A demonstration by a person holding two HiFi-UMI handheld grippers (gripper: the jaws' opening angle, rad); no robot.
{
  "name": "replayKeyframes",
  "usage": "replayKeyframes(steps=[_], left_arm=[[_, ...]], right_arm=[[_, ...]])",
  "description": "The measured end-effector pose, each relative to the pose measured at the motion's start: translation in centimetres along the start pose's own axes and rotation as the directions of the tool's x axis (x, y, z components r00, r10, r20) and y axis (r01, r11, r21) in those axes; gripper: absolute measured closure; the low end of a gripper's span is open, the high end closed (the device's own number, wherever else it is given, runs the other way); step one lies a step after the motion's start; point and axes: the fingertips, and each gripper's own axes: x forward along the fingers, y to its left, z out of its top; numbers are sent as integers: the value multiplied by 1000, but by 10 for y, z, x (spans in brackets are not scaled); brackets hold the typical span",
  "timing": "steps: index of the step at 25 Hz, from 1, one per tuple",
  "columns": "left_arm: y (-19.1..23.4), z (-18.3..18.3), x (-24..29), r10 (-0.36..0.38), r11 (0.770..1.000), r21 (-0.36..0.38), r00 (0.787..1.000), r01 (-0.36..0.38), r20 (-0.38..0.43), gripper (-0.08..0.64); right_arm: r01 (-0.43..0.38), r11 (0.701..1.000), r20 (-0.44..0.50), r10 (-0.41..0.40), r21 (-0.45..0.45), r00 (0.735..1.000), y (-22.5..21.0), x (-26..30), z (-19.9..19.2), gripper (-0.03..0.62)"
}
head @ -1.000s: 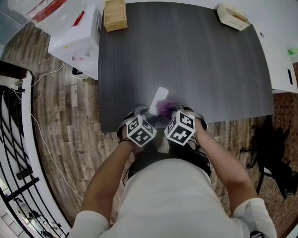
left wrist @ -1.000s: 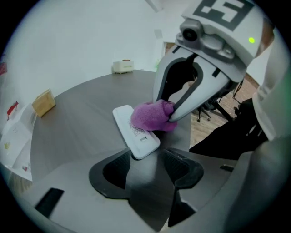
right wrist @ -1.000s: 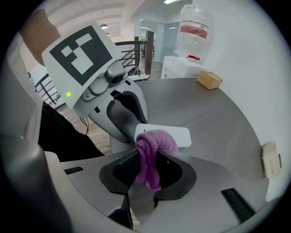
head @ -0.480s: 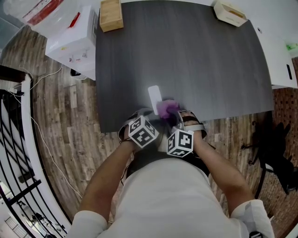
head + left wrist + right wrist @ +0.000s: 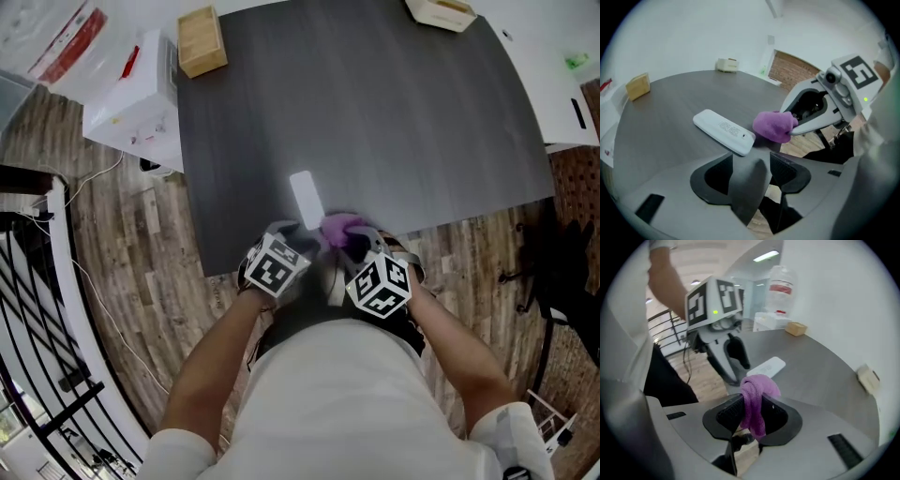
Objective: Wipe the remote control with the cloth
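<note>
The white remote control (image 5: 306, 199) lies flat on the dark grey table (image 5: 394, 122), close to its front edge. In the left gripper view the remote (image 5: 724, 131) rests just ahead of my left gripper (image 5: 751, 164), whose jaws are opening with nothing between them. My right gripper (image 5: 752, 411) is shut on the purple cloth (image 5: 754, 399), which bunches above the jaws and hangs down between them. Seen from the head, the cloth (image 5: 340, 228) sits just right of the remote's near end, apart from it. The left gripper (image 5: 284, 234) is directly behind the remote.
A wooden box (image 5: 202, 41) stands at the table's far left corner and a pale tray (image 5: 439, 11) at the far right. White cartons (image 5: 131, 94) stand on the floor left of the table. The table's front edge (image 5: 281, 258) runs under both grippers.
The remote has gone from slanted at the left gripper's tips to lying flat on the table. My left gripper has drawn back from it. The cloth has moved off to the remote's right.
</note>
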Motion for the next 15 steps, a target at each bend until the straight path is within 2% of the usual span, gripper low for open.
replayKeyframes(steps=[2,5,8,11,13,15], left_arm=[[7,13,-10,26,998,-52,998,-23,62,330],[15,29,-10,53,997,-53,994,-48,97,330],[17,30,0,29,998,-54,998,-25,62,325],[14,26,6,-7,999,-46,999,9,44,300],[12,24,7,-29,1000,-8,999,30,40,289],[10,18,7,-50,997,57,999,49,13,269]], right_arm=[[67,989,-21,-65,129,998,-27,0,-4,486],[102,972,-100,-82,214,992,-50,15,-11,485],[53,976,-159,-19,209,987,-47,30,-4,486],[-3,977,-170,40,212,985,-40,37,9,485],[-29,966,-158,71,256,985,-39,38,13,486],[-70,940,-106,111,335,988,-39,34,20,486]])
